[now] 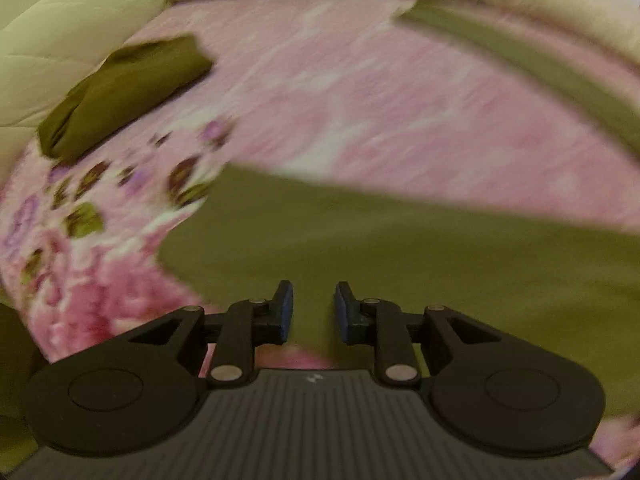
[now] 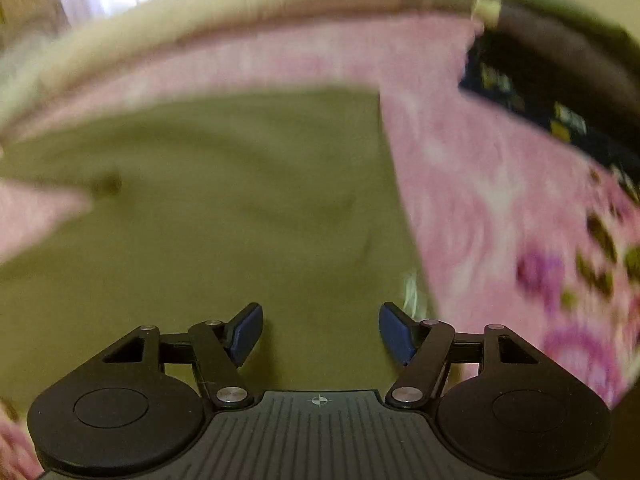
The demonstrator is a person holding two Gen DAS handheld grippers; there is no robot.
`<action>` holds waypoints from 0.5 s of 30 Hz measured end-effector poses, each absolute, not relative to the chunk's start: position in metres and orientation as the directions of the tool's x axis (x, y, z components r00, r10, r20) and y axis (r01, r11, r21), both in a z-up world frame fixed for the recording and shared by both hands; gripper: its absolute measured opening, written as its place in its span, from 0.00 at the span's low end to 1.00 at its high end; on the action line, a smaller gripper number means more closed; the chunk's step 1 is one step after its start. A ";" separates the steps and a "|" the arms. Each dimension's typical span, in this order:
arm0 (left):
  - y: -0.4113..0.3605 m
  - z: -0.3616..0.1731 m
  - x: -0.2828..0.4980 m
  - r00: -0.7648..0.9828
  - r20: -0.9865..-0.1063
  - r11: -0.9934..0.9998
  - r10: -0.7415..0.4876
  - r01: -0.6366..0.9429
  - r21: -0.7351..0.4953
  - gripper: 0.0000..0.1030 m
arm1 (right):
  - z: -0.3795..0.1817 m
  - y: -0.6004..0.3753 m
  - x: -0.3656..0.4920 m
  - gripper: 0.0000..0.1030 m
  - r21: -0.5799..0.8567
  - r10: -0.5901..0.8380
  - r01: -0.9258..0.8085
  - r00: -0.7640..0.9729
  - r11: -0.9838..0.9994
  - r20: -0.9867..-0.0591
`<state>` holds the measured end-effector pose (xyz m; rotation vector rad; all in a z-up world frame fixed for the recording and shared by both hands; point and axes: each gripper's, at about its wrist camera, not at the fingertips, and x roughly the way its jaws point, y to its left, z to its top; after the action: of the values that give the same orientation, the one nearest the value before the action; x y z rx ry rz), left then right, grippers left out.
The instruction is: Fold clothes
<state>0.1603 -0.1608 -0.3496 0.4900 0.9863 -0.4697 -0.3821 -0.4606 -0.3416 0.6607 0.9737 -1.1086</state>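
— Left gripper first: jaws apart, empty, above the olive cloth filling the lower frame.
— And the right gripper?
— Wide, empty; cloth centre-left, looks soft and light, best pinched at its right edge.

Both grippers: black linkage arms, silver pivot screws, ribbed grey base; left gripper and right gripper have blue pads.
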 end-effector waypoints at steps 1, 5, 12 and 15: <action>-0.150 -0.352 0.169 0.464 -0.875 0.797 -0.141 0.577 0.178 0.35 | -0.340 -0.452 -0.388 0.65 -0.017 -0.436 0.959 0.114 0.284 -0.892; -0.120 -0.332 0.177 0.423 -0.905 0.782 -0.056 0.582 0.224 0.29 | -0.313 -0.421 -0.408 0.65 0.041 -0.381 0.992 0.084 0.120 -0.921; -0.103 -0.245 0.124 0.338 -0.933 0.685 -0.119 0.709 0.169 0.30 | -0.236 -0.341 -0.376 0.65 0.199 -0.351 0.968 0.240 0.150 -0.905; -0.112 -0.208 0.100 0.320 -0.932 0.633 -0.173 0.761 0.144 0.30 | -0.208 -0.316 -0.350 0.65 0.242 -0.342 0.952 0.293 0.186 -0.893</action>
<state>0.0995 -0.1115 -0.2079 0.6480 1.0789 -0.6731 -0.3501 -0.3163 -0.2084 0.9563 0.8029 -1.0649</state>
